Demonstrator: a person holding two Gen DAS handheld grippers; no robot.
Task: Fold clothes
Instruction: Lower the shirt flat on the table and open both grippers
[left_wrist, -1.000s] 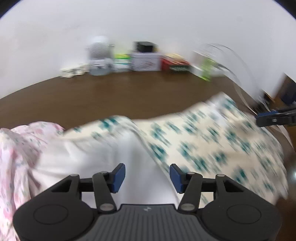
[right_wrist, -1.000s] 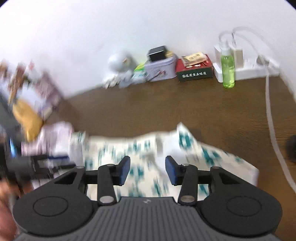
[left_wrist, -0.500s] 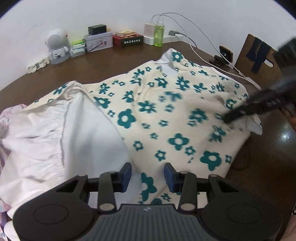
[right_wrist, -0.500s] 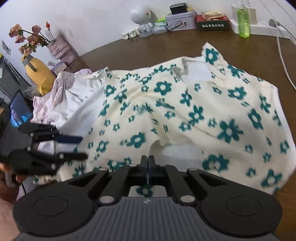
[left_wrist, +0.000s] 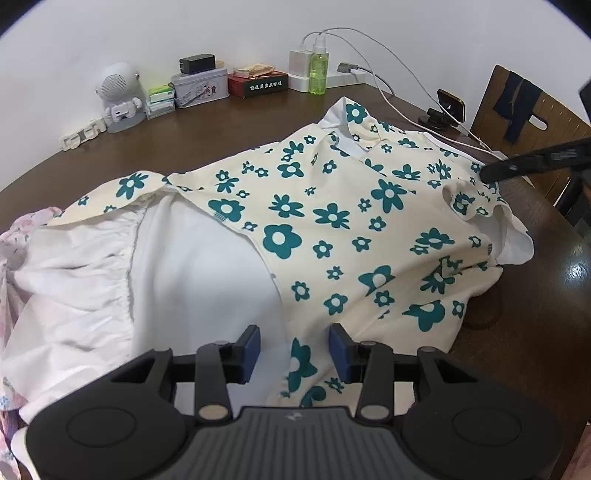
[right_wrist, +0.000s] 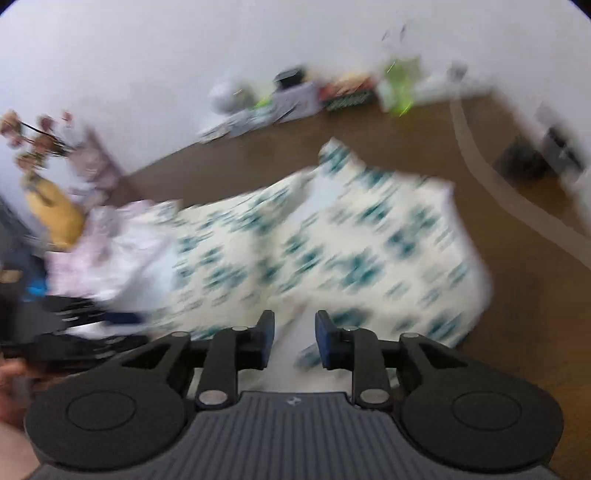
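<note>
floral shirt (left_wrist: 332, 221), soft and rumpled, seemingly loose between parted left tongs (left_wrist: 294, 349).

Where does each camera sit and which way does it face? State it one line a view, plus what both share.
Left wrist: sits on the left gripper, low over the cream shirt with teal flowers, facing the white wall; its own open fingers show, and the right gripper reaches in at right.
Right wrist: sits on the right gripper, facing the same wall, blurred; open fingers show.
Shared: the shirt, the dark brown wooden table, the green spray bottle.
</note>
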